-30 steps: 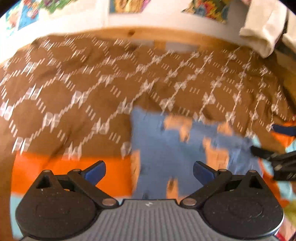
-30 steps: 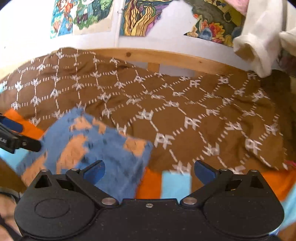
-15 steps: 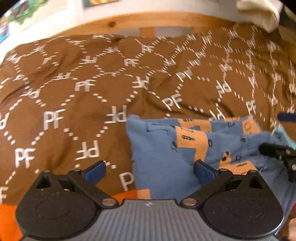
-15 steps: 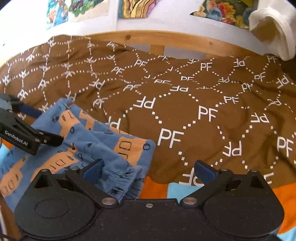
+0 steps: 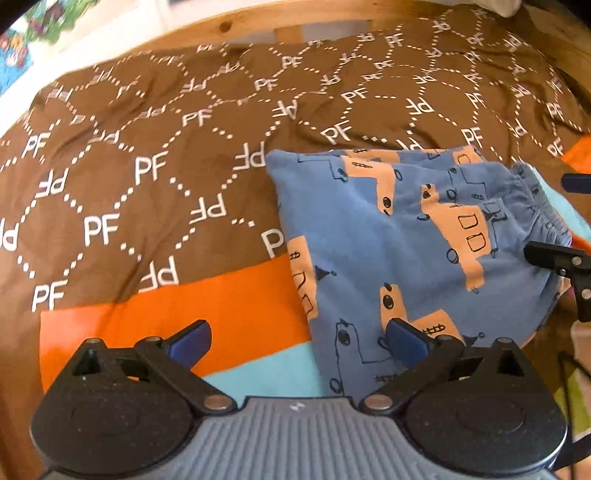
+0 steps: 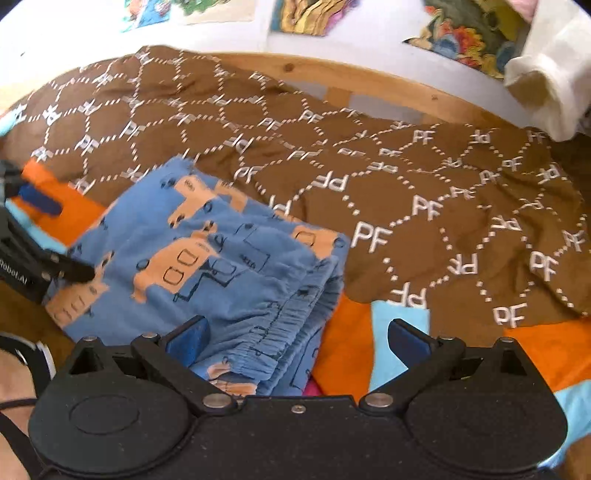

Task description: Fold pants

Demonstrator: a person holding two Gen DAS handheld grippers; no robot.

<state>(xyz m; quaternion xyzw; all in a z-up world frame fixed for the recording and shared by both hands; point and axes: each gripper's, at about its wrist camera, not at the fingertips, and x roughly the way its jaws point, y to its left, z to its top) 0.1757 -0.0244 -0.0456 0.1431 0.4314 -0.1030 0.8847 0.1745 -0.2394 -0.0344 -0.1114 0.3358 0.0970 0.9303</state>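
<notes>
The blue pants (image 5: pixel 373 236) with orange vehicle prints lie folded into a compact stack on the bed, elastic waistband (image 6: pixel 280 328) at the near right edge of the stack. My left gripper (image 5: pixel 299 339) hovers open over the stack's left edge, nothing between its fingers. My right gripper (image 6: pixel 299 338) is open too, its left finger over the waistband, holding nothing. In the left wrist view the right gripper's fingers (image 5: pixel 554 256) show at the far right edge, beside the pants. In the right wrist view the left gripper's fingers (image 6: pixel 70 271) reach in from the left.
A brown "PF" patterned blanket (image 5: pixel 147 147) covers the bed, with orange (image 5: pixel 221 306) and light blue patches near me. A wooden bed rail (image 6: pixel 369 85) runs along the back. A cream garment (image 6: pixel 546 74) hangs at upper right. Colourful posters (image 6: pixel 306 14) are on the wall.
Both grippers have pulled back and down toward me from the pants. The stack now sits farther forward in both views and lies still, released.
</notes>
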